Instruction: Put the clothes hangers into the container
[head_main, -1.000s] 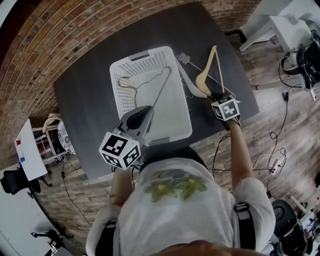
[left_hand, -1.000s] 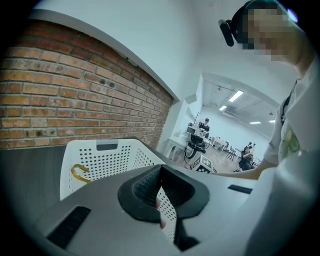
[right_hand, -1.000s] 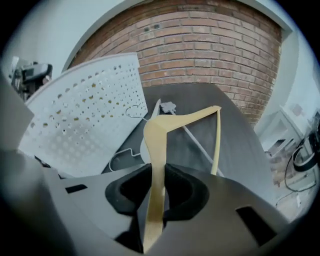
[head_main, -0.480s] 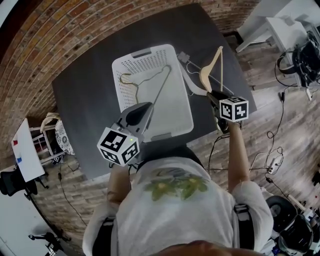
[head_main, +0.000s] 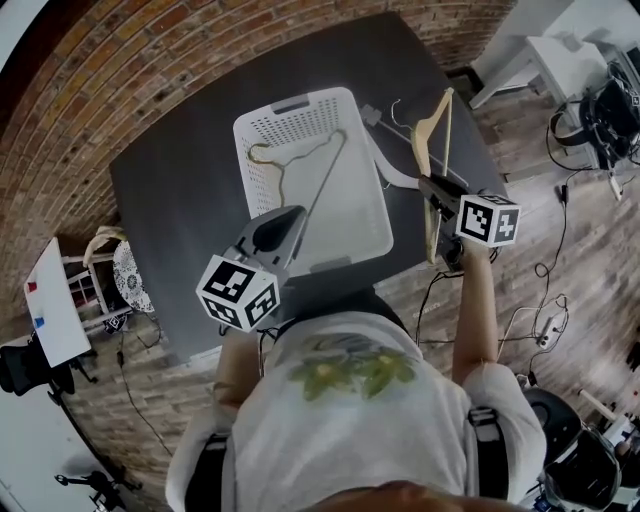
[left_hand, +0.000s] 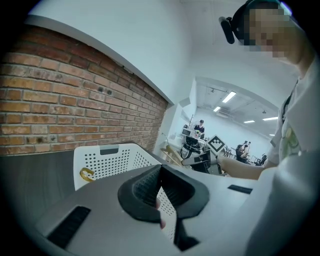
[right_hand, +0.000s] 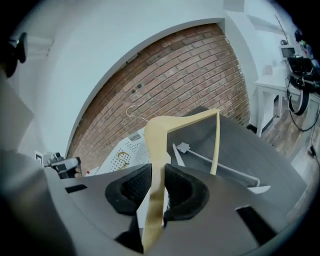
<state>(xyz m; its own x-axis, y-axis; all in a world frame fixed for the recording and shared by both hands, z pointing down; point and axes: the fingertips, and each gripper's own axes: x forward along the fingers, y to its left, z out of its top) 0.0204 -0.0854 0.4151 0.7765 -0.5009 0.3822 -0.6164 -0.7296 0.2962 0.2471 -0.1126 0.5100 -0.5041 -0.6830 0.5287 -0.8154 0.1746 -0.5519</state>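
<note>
A white perforated basket (head_main: 362, 215) stands on the dark table (head_main: 170, 190). In it lies a hanger with a gold hook (head_main: 262, 153) and a grey bar. My right gripper (head_main: 437, 190) is shut on a pale wooden hanger (head_main: 433, 125), which hangs in the air just right of the basket. In the right gripper view the hanger's arm (right_hand: 159, 135) runs between the pads of that gripper (right_hand: 159, 172). A white hanger (head_main: 385, 165) lies on the table beside the basket. My left gripper (head_main: 285, 220) hovers over the basket's near end, its jaws (left_hand: 160, 172) together with nothing held.
The basket rim (left_hand: 107, 157) and gold hook (left_hand: 86, 173) show ahead of the left gripper. The white hanger (right_hand: 215, 162) lies below the right gripper. Cables (head_main: 545, 320) trail on the wooden floor at right. A white desk (head_main: 570, 50) stands beyond the table's far right corner.
The right gripper has risen with the wooden hanger, lifting it off the table and rolling it more upright. The left gripper has shifted only slightly over the basket.
</note>
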